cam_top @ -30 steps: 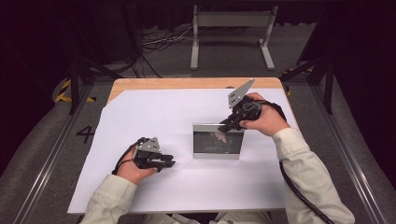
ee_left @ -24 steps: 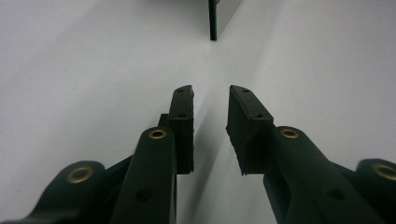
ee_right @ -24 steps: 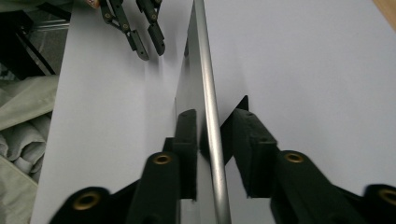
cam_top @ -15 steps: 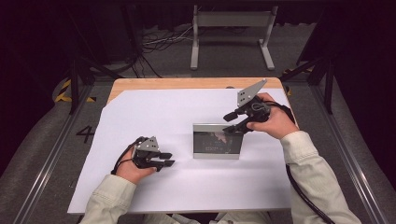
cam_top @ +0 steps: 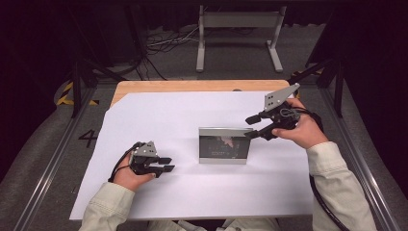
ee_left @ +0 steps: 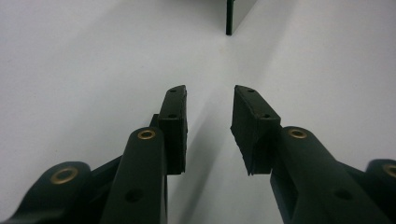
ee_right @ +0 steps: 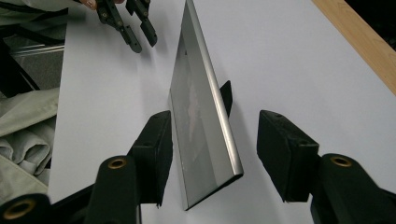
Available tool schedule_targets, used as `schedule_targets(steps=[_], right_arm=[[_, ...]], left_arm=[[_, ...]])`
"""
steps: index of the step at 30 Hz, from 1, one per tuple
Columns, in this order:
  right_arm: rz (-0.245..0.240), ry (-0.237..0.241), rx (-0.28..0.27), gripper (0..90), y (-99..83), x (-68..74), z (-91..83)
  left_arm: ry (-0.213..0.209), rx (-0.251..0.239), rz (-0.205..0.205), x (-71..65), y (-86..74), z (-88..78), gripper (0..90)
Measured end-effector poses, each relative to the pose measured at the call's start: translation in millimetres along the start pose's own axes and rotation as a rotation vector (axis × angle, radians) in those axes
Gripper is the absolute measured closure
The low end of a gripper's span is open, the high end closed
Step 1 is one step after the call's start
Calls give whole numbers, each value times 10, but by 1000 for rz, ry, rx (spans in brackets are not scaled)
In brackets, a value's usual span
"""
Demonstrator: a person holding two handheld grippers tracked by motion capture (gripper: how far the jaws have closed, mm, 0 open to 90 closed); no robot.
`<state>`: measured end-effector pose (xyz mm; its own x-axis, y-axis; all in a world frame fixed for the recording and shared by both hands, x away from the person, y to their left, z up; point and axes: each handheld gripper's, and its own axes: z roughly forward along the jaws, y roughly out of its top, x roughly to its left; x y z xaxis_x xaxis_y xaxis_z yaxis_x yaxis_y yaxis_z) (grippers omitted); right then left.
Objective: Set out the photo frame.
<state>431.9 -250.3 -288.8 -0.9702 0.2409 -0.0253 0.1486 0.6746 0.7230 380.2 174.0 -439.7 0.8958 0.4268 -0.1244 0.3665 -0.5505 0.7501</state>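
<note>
Frame: a silver-edged picture frame point(cam_top: 224, 145), oblong, with a dark glossy front that shows a blurred reddish picture; in the right gripper view point(ee_right: 205, 126) its metal rim is bright and thin.
Place: it stands on the white sheet of the tabletop point(cam_top: 192, 110), about mid-table, slightly right of centre.
Pose: upright on its long lower edge, front toward the near side; a dark prop shows behind it in the right gripper view.
Long axis: runs left to right across the tabletop.
Right claw point(cam_top: 254, 126): at the frame's right end, just off its upper corner; its jaws have just been opening and stand spread, with the frame's end edge between them, pads clear of it point(ee_right: 212, 156).
Left claw point(cam_top: 166, 164): low over the sheet to the left of the frame, apart from it, pointing toward it; jaws have just been opening, spread on nothing point(ee_left: 208, 123).
</note>
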Motion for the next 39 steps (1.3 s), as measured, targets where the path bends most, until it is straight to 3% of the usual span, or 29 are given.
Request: schedule_targets(steps=[22,39], right_arm=[[97,-88,-41,438,-379,80,-280],[162,-102,-74,420,-685,109,-274]], left_arm=[[27,-27,-24,61,-24,-42,662],[39,-48,-46,113,-54,-51,655]])
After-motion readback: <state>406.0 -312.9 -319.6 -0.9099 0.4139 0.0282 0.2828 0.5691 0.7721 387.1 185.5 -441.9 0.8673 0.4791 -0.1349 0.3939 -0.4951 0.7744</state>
